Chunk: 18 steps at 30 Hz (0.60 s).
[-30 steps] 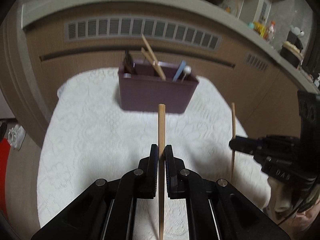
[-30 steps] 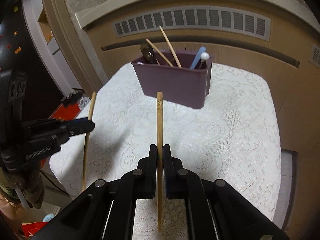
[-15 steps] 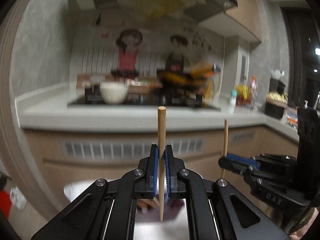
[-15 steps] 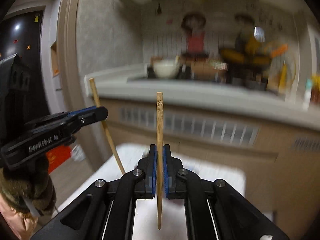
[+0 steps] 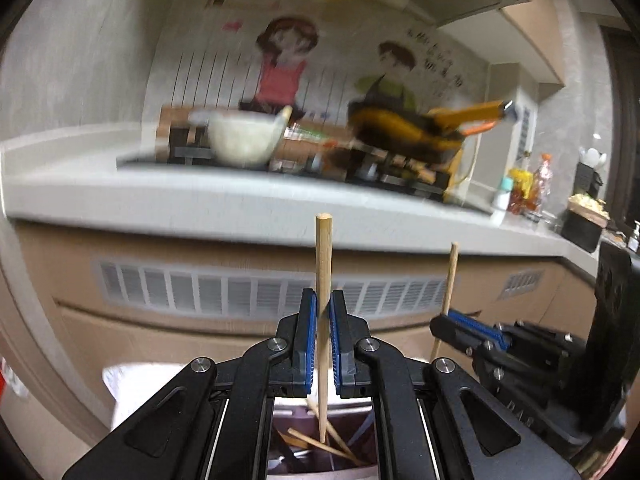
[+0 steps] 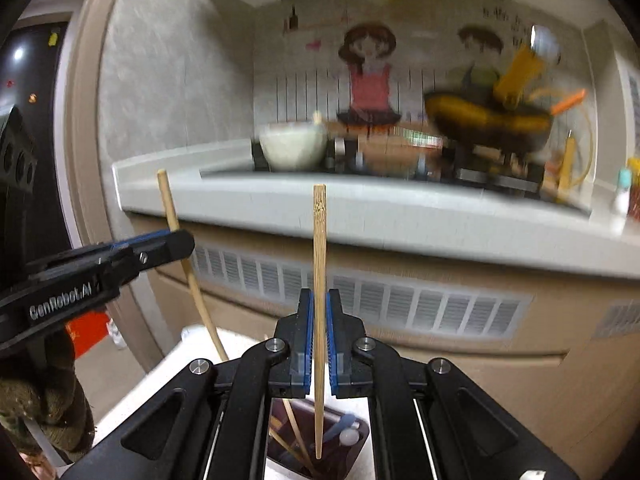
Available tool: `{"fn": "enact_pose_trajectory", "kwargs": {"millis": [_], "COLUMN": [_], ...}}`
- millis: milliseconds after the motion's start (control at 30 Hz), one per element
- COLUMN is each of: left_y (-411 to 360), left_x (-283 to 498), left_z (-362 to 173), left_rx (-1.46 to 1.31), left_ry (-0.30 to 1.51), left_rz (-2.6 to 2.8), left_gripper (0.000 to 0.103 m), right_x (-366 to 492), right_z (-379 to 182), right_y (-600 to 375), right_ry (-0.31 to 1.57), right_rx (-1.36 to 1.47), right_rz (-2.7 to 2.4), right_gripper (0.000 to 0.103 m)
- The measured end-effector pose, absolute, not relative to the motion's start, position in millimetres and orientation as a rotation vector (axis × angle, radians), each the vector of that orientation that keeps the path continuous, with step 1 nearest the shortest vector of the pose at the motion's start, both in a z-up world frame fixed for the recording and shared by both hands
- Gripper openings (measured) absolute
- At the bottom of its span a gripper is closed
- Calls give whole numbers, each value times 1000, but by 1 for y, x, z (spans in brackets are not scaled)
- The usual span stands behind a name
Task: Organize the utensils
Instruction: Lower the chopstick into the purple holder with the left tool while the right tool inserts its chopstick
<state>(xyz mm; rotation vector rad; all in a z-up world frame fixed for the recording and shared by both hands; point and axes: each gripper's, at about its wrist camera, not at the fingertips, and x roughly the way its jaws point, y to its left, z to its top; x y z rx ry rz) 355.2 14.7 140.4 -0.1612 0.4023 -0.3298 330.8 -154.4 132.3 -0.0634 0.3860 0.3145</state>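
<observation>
Two grippers, one chopstick each, above the utensil holder

The left gripper (image 5: 323, 336) was clamped on an upright wooden chopstick (image 5: 322, 280), its tip inside the purple utensil holder (image 5: 320, 464). The right gripper (image 6: 319, 340) pinched a bamboo chopstick (image 6: 319, 264) likewise, tip over the holder, just beside the chopsticks and blue utensil already in it.

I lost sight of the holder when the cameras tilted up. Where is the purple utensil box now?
The purple utensil box sits at the bottom centre of both wrist views, directly beneath the two held wooden chopsticks.
</observation>
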Motion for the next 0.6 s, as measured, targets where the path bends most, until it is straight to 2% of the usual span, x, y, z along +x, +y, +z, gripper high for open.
{"fn": "enact_pose_trajectory", "kwargs": {"millis": [333, 367, 400, 467, 533, 600], "left_y": [7, 9, 11, 16, 21, 23], "left_x": [387, 383, 377, 367, 348, 327], "left_z": [24, 17, 15, 12, 14, 19], "left_rx": [-204, -217, -221, -232, -247, -223], "left_ry": [655, 644, 621, 641, 639, 626], "left_rz": [-263, -252, -237, -220, -200, -179], "left_gripper": [9, 13, 28, 47, 54, 67], "right_x": [365, 367, 367, 362, 353, 341], "right_z": [11, 1, -6, -15, -17, -12], "right_y": [-144, -144, -144, -146, -150, -157], "right_ry": [687, 723, 744, 788, 811, 798], "right_rx": [-43, -37, -34, -35, -23, -3], "right_rz": [374, 387, 392, 392, 378, 366], "right_gripper": [7, 7, 7, 9, 19, 30]}}
